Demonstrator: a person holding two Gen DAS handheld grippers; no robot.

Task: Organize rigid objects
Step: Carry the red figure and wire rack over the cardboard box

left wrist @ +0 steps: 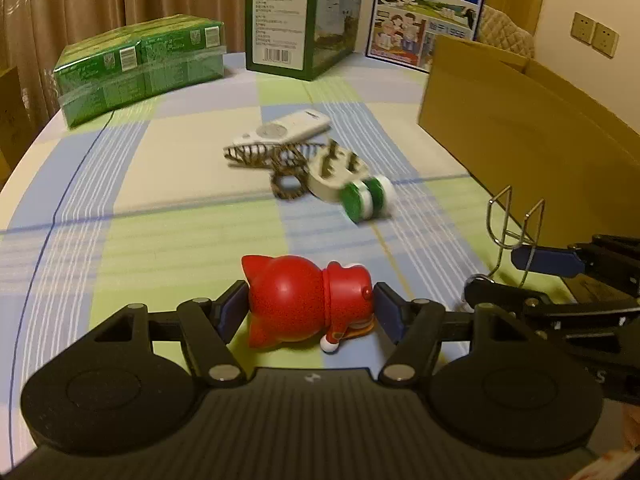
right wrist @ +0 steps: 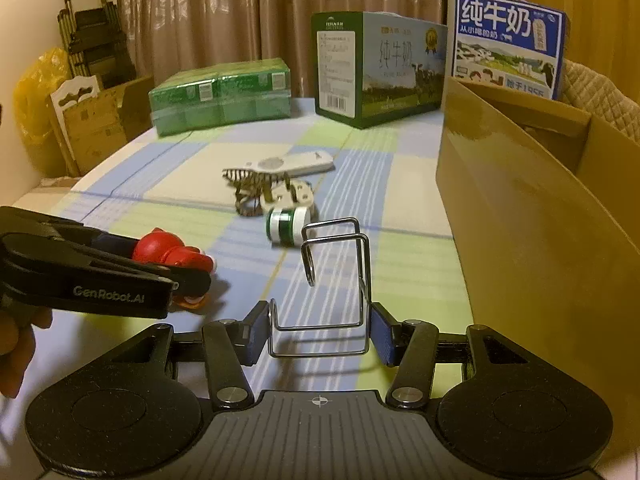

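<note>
My left gripper [left wrist: 310, 306] is shut on a red cat figurine [left wrist: 308, 300], lying sideways between its blue pads just above the checked tablecloth; it also shows in the right wrist view [right wrist: 172, 254]. My right gripper [right wrist: 318, 330] is shut on a bent metal wire rack [right wrist: 340, 280], also visible in the left wrist view [left wrist: 514, 228]. In the table's middle lie a white remote [left wrist: 286, 130], a striped hair claw [left wrist: 266, 154], a white plug adapter [left wrist: 336, 172] and a green-and-white roll [left wrist: 366, 198].
An open brown cardboard box [left wrist: 520, 120] stands at the right, its wall close to my right gripper [right wrist: 520, 220]. At the back are a green wrapped pack [left wrist: 140, 66], a green milk carton [left wrist: 300, 20] and a blue milk carton [left wrist: 428, 12].
</note>
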